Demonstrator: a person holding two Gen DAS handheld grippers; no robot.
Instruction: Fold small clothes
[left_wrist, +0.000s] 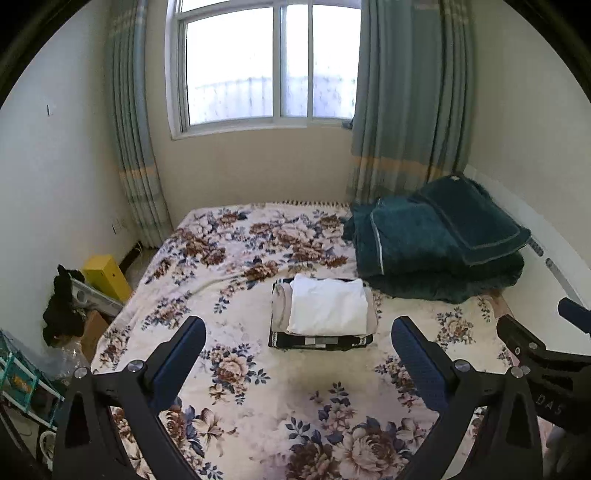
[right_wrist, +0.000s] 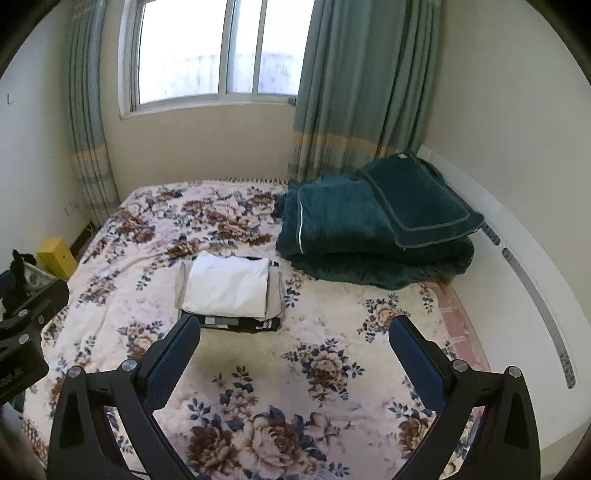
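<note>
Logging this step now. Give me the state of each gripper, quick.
Left gripper: open, holding nothing, above the floral bedspread.
Right gripper: open, holding nothing, near the folded clothes stack.

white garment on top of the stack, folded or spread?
Folded. The white garment lies as a compact rectangle atop the stack of folded clothes on the floral bedspread, edges tucked, no sleeves showing.

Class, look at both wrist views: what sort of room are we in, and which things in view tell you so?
Most likely a bedroom in a home. A bed with a floral cover fills the room, a folded dark green quilt lies at its far corner, and curtains frame the window.
</note>
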